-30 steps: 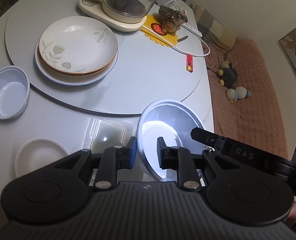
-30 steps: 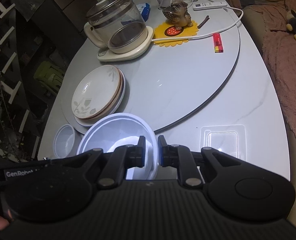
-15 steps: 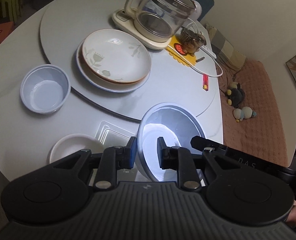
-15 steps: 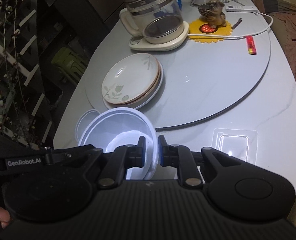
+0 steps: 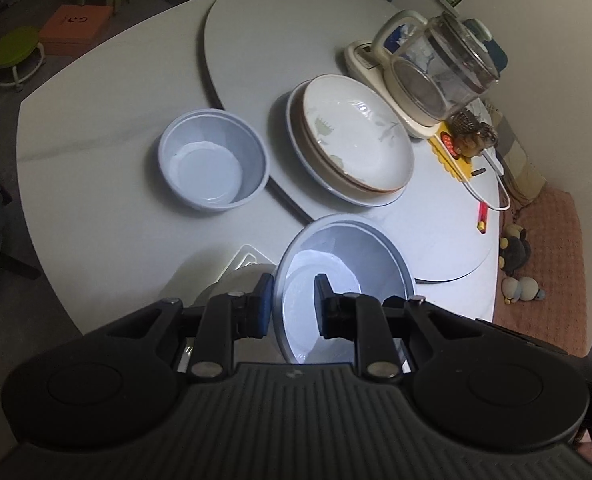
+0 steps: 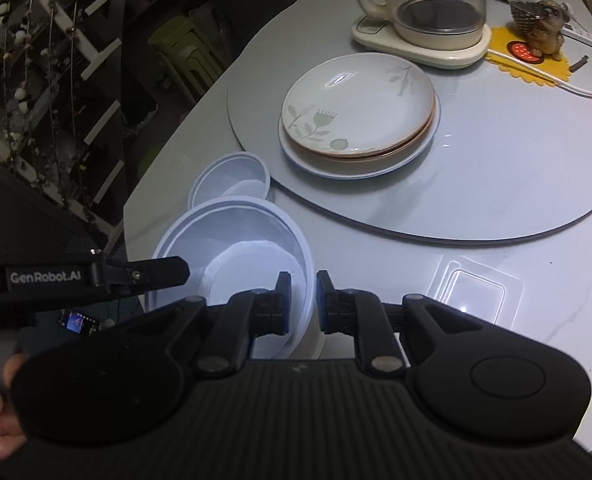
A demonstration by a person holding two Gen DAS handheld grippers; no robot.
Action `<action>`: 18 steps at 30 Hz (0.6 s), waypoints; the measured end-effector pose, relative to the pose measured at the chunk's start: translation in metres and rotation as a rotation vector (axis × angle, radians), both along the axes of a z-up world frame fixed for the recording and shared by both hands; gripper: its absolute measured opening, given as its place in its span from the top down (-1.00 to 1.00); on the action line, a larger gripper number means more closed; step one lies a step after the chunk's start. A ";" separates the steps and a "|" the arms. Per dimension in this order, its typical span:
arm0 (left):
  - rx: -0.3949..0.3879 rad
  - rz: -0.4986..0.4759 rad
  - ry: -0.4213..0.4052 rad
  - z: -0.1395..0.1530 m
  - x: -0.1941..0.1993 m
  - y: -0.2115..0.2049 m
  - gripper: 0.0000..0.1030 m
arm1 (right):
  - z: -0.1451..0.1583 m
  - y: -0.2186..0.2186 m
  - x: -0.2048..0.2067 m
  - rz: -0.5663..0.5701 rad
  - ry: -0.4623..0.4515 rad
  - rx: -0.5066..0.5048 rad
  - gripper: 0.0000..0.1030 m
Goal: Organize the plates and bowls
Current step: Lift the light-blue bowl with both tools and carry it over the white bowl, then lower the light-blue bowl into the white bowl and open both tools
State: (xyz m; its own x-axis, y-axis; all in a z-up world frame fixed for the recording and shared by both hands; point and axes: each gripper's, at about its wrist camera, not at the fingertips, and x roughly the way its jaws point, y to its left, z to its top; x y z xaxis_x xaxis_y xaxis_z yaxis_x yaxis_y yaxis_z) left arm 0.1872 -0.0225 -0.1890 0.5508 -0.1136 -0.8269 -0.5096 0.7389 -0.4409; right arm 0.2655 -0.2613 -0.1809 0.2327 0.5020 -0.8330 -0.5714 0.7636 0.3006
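Grippers share one pale blue bowl (image 5: 348, 256): the left gripper (image 5: 294, 304) pinches its left rim, the right gripper (image 6: 301, 300) its right rim, above the table's (image 5: 96, 128) near edge. Beyond, a smaller blue bowl (image 5: 214, 160) sits just beside the turntable (image 6: 516, 184), where stacked plates (image 6: 358, 108) rest near the kettle (image 6: 424, 4).

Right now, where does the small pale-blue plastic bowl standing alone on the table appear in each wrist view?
Left wrist view: the small pale-blue plastic bowl sits left of centre, left of the stack of floral ceramic plates.
Right wrist view: it lies lower left of centre, partly hidden behind the larger pale-blue bowl held by both grippers.
Shared landmark: the plate stack, directly beside the bowl in both views.
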 end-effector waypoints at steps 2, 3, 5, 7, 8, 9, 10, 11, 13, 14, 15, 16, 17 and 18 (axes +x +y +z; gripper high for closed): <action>-0.008 0.008 0.021 -0.009 -0.003 0.004 0.53 | -0.006 0.008 -0.003 0.017 0.011 -0.017 0.68; -0.013 0.009 0.029 -0.014 -0.005 0.006 0.53 | -0.008 0.011 -0.004 0.025 0.012 -0.023 0.67; -0.021 0.011 0.049 -0.023 -0.006 0.008 0.53 | -0.014 0.017 -0.006 0.037 0.016 -0.047 0.66; -0.019 0.004 0.069 -0.032 -0.004 0.008 0.53 | -0.019 0.020 -0.006 0.041 0.025 -0.062 0.66; -0.017 0.000 0.075 -0.035 -0.004 0.007 0.53 | -0.023 0.021 -0.007 0.041 0.027 -0.071 0.66; -0.015 -0.004 0.081 -0.038 -0.003 0.007 0.53 | -0.025 0.022 -0.007 0.040 0.029 -0.077 0.65; -0.015 -0.009 0.091 -0.042 -0.001 0.006 0.52 | -0.028 0.021 -0.007 0.039 0.034 -0.083 0.65; -0.014 -0.012 0.098 -0.044 0.000 0.006 0.52 | -0.032 0.021 -0.007 0.036 0.043 -0.088 0.65; -0.009 -0.022 0.117 -0.050 0.001 0.007 0.52 | -0.037 0.021 -0.007 0.036 0.054 -0.092 0.65; -0.008 -0.026 0.125 -0.051 0.002 0.007 0.52 | -0.039 0.021 -0.007 0.037 0.057 -0.093 0.65; -0.007 -0.029 0.131 -0.052 0.003 0.008 0.46 | -0.040 0.022 -0.008 0.037 0.059 -0.092 0.65; -0.005 -0.030 0.136 -0.053 0.004 0.009 0.40 | -0.041 0.023 -0.009 0.039 0.061 -0.092 0.64; -0.004 -0.031 0.140 -0.054 0.005 0.010 0.23 | -0.042 0.024 -0.009 0.043 0.065 -0.092 0.61; 0.001 -0.028 0.149 -0.055 0.006 0.011 0.00 | -0.043 0.026 -0.009 0.049 0.071 -0.094 0.56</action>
